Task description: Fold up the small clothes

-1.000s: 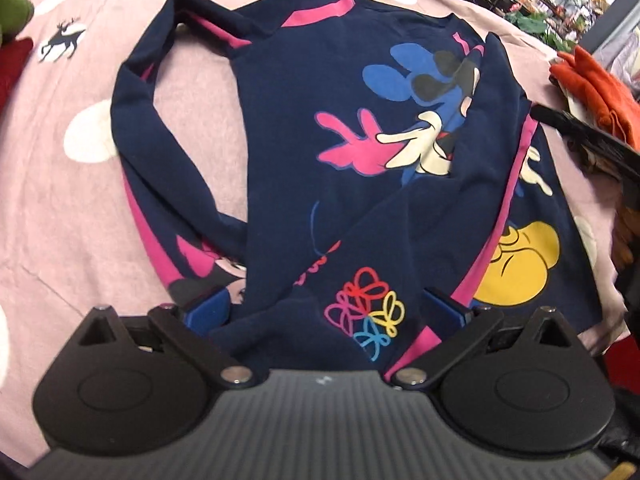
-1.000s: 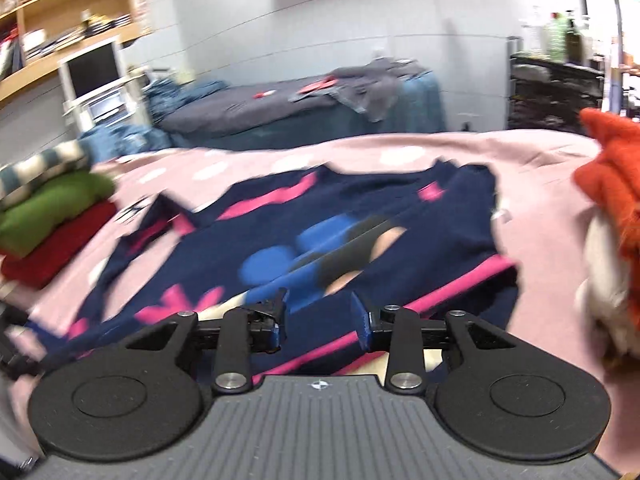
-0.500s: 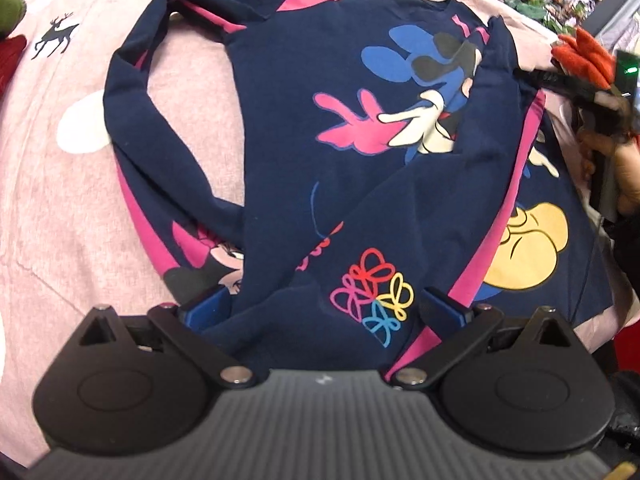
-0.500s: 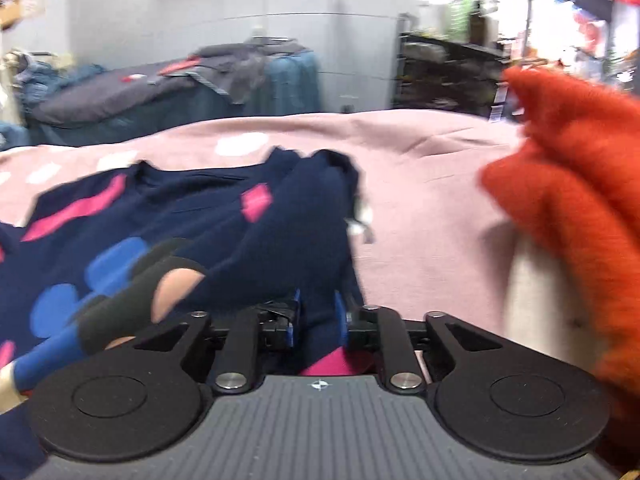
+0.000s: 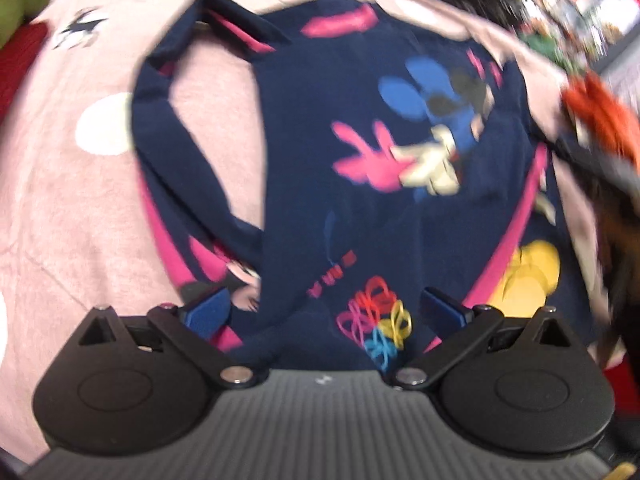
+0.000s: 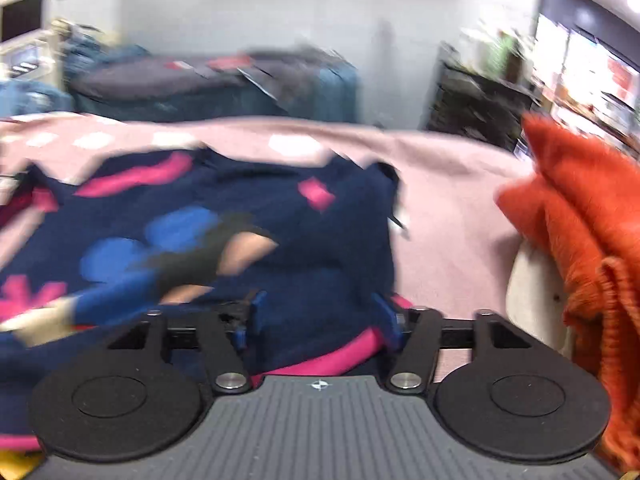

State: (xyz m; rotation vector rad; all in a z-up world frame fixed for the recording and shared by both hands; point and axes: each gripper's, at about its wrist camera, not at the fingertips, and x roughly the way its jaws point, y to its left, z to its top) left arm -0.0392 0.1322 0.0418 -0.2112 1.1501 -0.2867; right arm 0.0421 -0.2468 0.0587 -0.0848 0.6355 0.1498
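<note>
A small navy sweatshirt with pink stripes and cartoon prints lies on the pink spotted cover. One sleeve loops out to the left, the other is folded across the right side. My left gripper hovers over the near hem with its jaws wide apart, the cloth lying below them unpinched. In the right wrist view the same sweatshirt fills the left half. My right gripper sits at the garment's right edge, its jaws opening wide, navy cloth and a pink band lying loose between them.
An orange knitted garment is piled at the right edge of the cover; it also shows as an orange garment in the left wrist view. Green and red folded clothes sit at the far left. Shelves and heaped clothing stand behind.
My right gripper's jaws, narrow on the folded sleeve edge half a second ago, now stand wide apart with the cloth released. The left gripper stays wide apart over the hem; its view shifted slightly.
</note>
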